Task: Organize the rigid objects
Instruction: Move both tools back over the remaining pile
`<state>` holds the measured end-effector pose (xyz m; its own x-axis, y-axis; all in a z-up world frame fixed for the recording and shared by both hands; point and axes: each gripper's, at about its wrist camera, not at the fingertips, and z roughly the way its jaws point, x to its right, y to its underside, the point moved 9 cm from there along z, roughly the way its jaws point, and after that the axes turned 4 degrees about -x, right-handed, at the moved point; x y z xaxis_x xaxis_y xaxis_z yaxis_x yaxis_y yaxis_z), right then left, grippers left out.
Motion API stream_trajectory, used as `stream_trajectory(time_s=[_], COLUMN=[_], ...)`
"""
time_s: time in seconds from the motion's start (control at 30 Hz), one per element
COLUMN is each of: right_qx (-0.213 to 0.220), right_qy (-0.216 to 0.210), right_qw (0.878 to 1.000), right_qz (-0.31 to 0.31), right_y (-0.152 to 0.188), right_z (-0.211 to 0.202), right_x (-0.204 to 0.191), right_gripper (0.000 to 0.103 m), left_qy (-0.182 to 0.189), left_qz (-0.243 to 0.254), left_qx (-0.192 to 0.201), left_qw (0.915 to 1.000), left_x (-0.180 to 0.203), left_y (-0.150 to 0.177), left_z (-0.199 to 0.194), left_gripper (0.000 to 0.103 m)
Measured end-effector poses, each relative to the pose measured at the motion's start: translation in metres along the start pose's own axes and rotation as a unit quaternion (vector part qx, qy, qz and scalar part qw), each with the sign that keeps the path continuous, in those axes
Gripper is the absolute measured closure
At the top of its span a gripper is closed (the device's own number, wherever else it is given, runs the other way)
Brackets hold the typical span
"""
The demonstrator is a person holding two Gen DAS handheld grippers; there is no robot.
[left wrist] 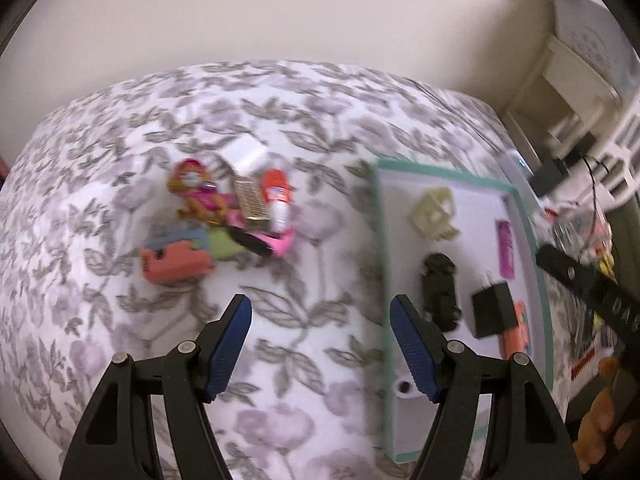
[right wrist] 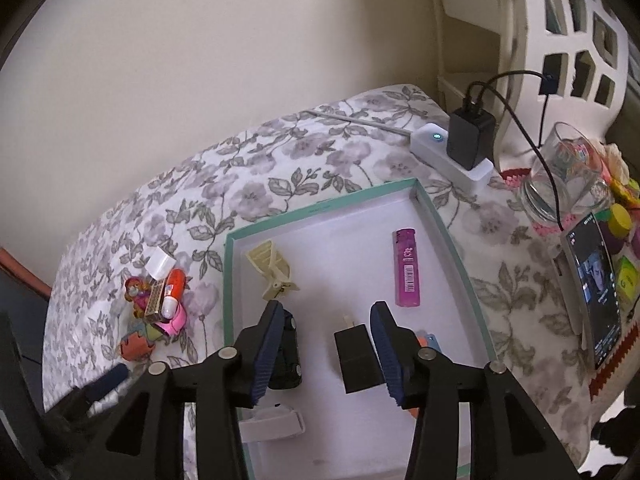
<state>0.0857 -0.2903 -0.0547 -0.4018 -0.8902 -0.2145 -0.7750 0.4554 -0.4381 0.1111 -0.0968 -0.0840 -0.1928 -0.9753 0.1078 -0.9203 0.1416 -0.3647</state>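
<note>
Ahead-left of left gripper, jaws wide and empty: unsorted pile, well apart; left hand nearer. Right gripper, half-open, empty, over tray; black adapter between jaws, long axis along fingers.

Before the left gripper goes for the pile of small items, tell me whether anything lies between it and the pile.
Nothing visible does. The left gripper hangs open and empty over bare floral cloth, and the pile lies beyond it with only cloth between. The tray stands off to the side.
</note>
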Motion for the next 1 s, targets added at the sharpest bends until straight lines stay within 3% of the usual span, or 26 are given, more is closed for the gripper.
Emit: stream_trajectory(time_s=[0.07, 0.3, 0.43, 0.57, 1.0], right_qx=[0.000, 0.000, -0.001, -0.004, -0.017], right_qy=[0.000, 0.002, 0.009, 0.014, 0.004], right_qw=[1.000, 0.999, 0.998, 0.996, 0.987], right_qz=[-0.004, -0.035, -0.064, -0.092, -0.161], right_y=[0.001, 0.006, 0.011, 0.016, 0.039], right_z=[0.002, 0.009, 0.015, 0.020, 0.039], right_x=[-0.005, -0.026, -0.042, -0.058, -0.119], right_gripper=[0.044, 0.038, 0.033, 0.030, 0.015], left_qy=[-0.003, 0.001, 0.009, 0.001, -0.035], left_qz=[-0.012, -0.068, -0.101, -0.127, -0.225], left_qx=[0.002, 0.005, 0.007, 0.010, -0.002], left_qw=[0.9999, 0.9977, 0.9948, 0.9918, 0.9738], left_x=[-0.011, -0.049, -0.070, -0.092, -0.176], left_y=[-0.002, -0.012, -0.014, -0.017, -0.010], left_z=[-0.003, -0.010, -0.015, -0.016, -0.014], left_gripper=[0.030, 0.030, 0.016, 0.016, 0.016])
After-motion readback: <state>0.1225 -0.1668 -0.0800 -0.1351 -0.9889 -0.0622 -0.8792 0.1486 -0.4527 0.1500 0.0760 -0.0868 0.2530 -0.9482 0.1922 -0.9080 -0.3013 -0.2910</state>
